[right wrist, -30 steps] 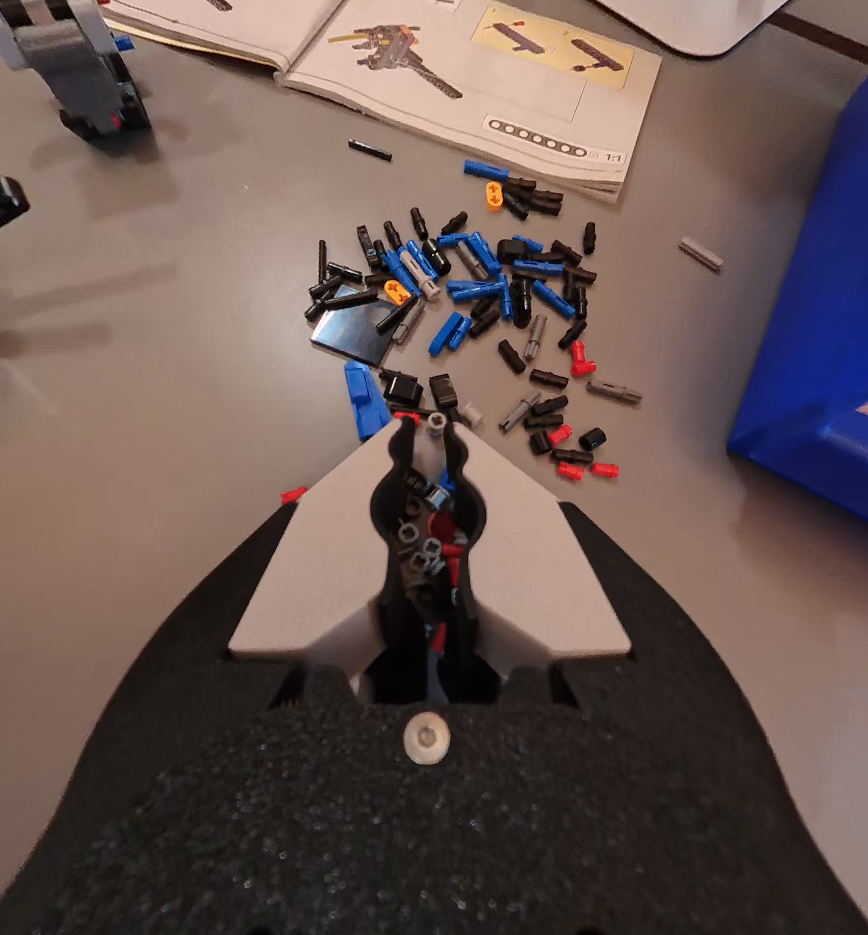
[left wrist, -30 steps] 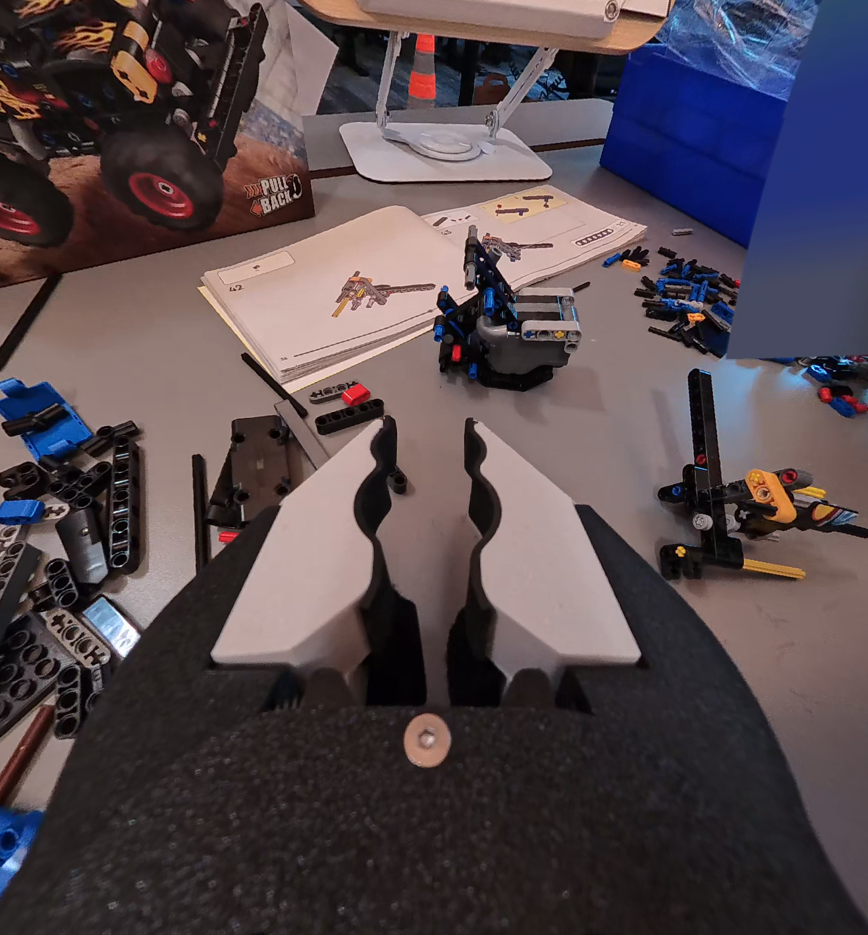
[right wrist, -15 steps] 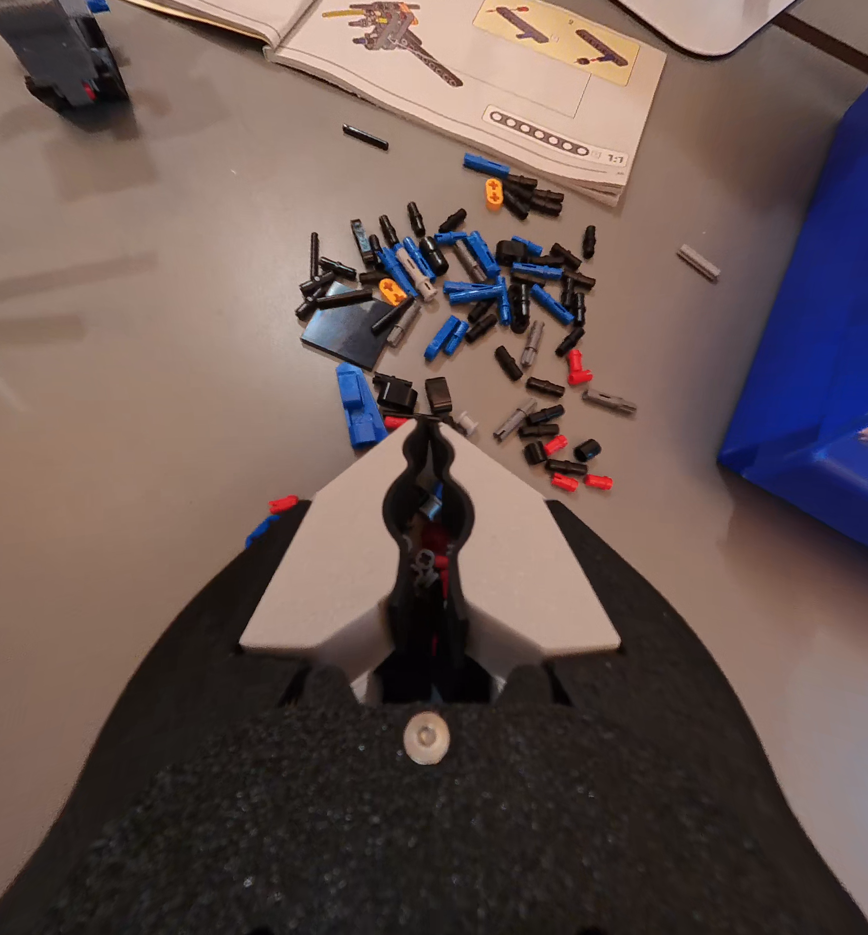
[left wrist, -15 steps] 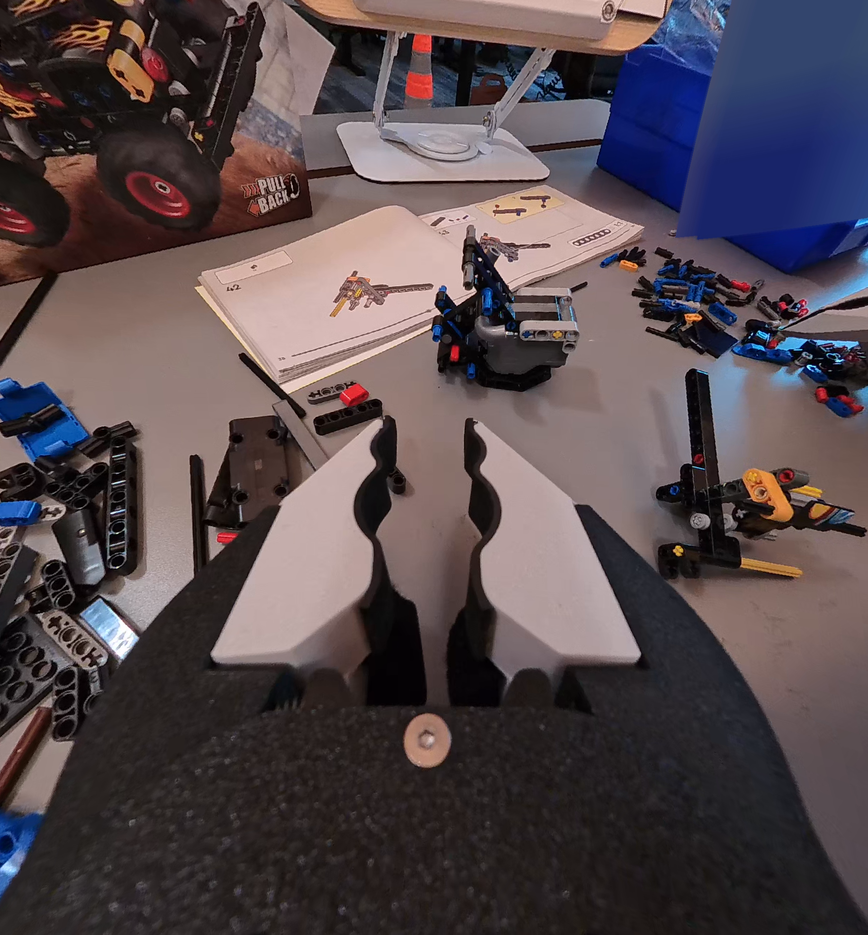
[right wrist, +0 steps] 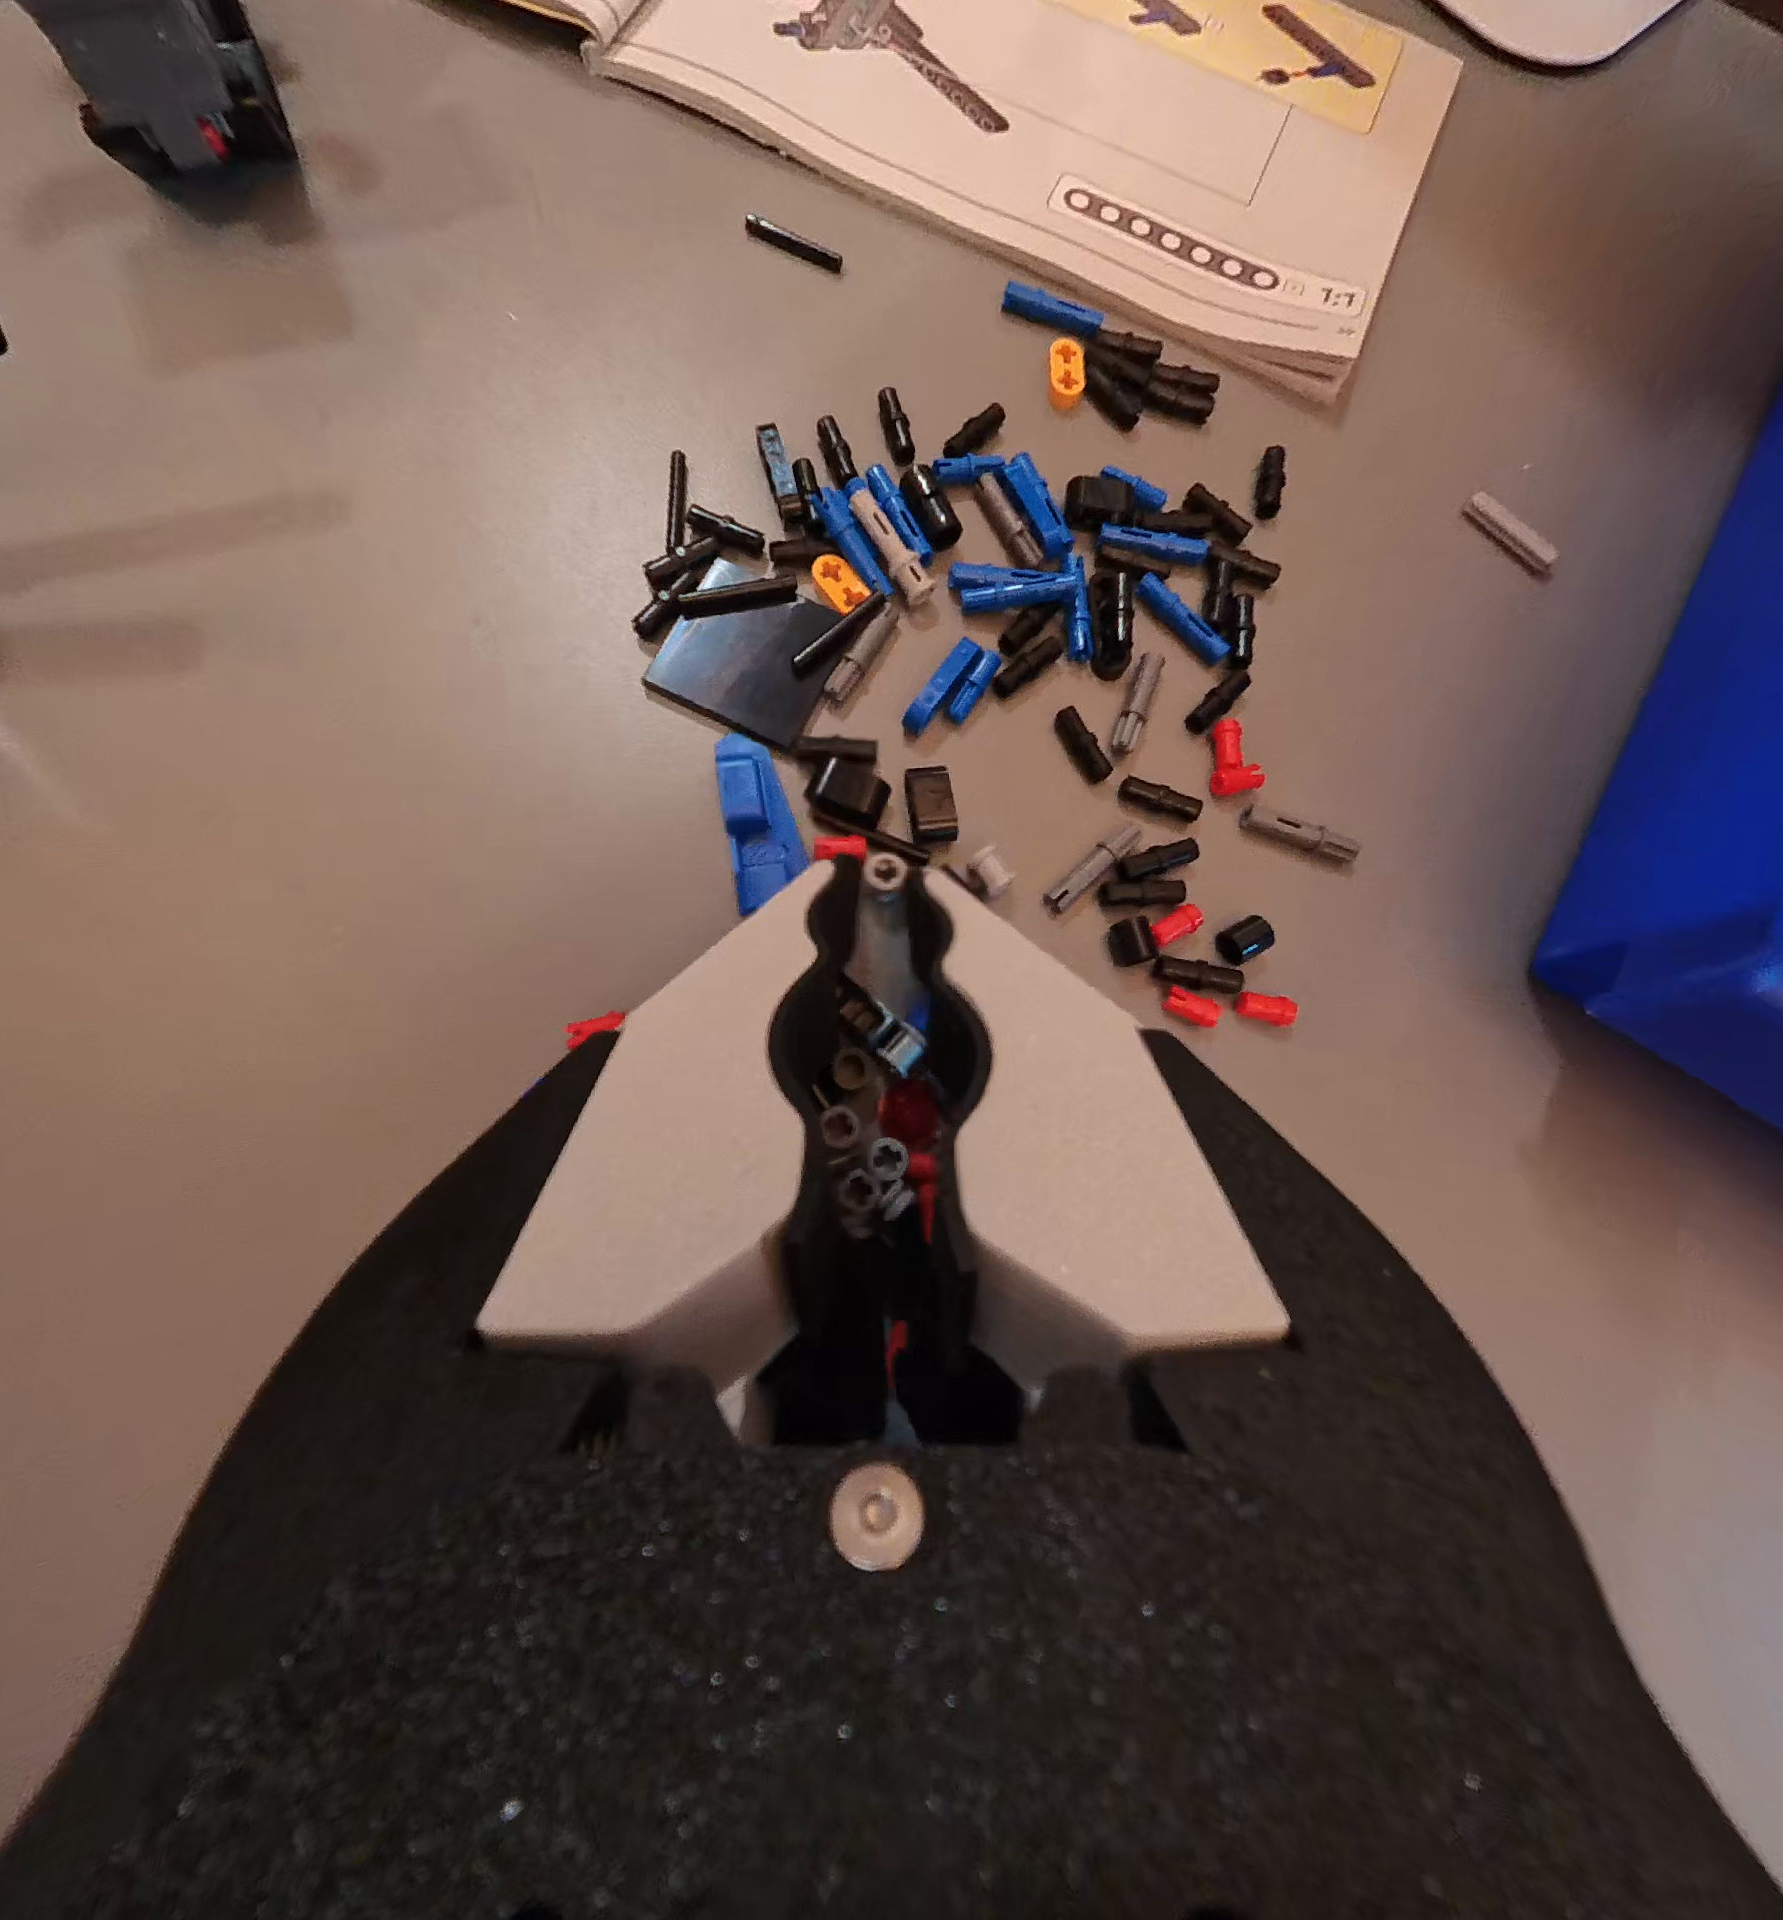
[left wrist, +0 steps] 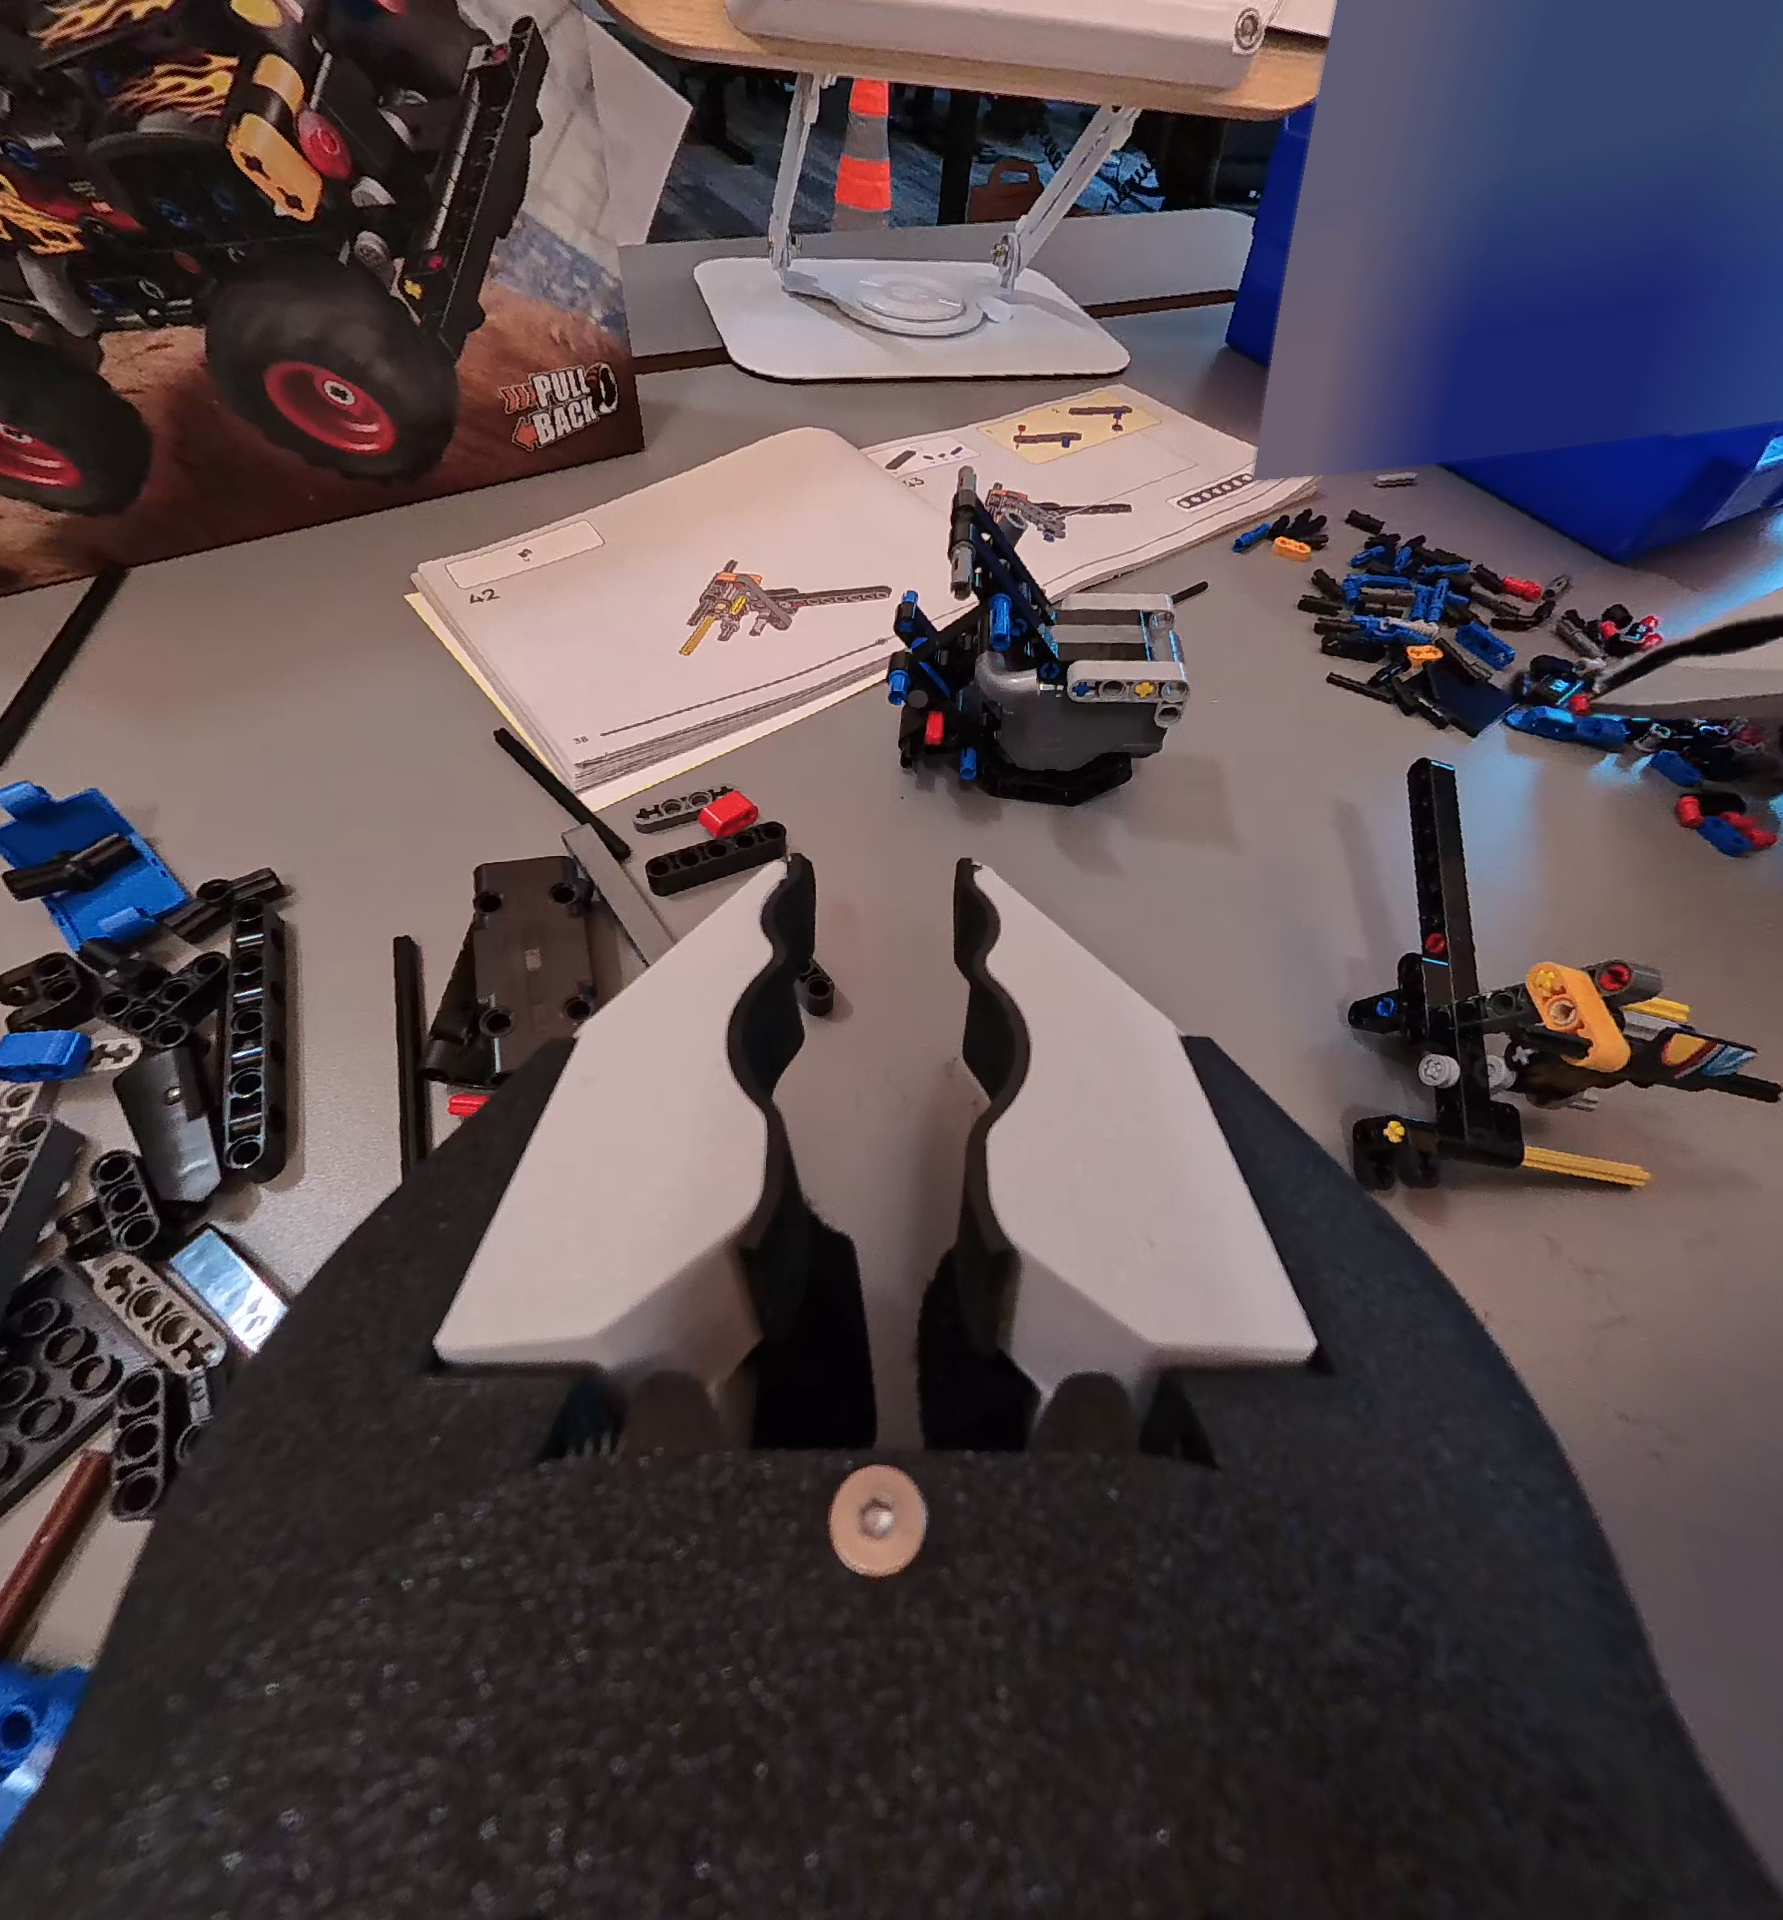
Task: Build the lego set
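My left gripper (left wrist: pixel 882 883) is open and empty, low over the grey table (left wrist: pixel 1074 935). Ahead of it stand a grey, black and blue sub-assembly (left wrist: pixel 1053 686) and, to the right, a black beam assembly with a yellow piece (left wrist: pixel 1489 1029). My right gripper (right wrist: pixel 879 883) is shut on a small grey pin (right wrist: pixel 882 925) at the near edge of a pile of black, blue, red and grey pins (right wrist: pixel 1022 582). The right gripper also shows at the right edge of the left wrist view (left wrist: pixel 1697 665), over that pile (left wrist: pixel 1427 613).
An open instruction booklet (left wrist: pixel 721 603) lies behind the sub-assembly; its corner shows in the right view (right wrist: pixel 1126 135). The set's box (left wrist: pixel 191 260) stands at the back left. Black beams and plates (left wrist: pixel 118 1091) lie left. A blue bin (right wrist: pixel 1739 727) is at the right. Spacing between my two grippers at the tips: around 30 cm.
The right fingers went from slightly apart to closed at the pile's near edge, and a grey pin now sits between their tips. The left gripper has not moved.
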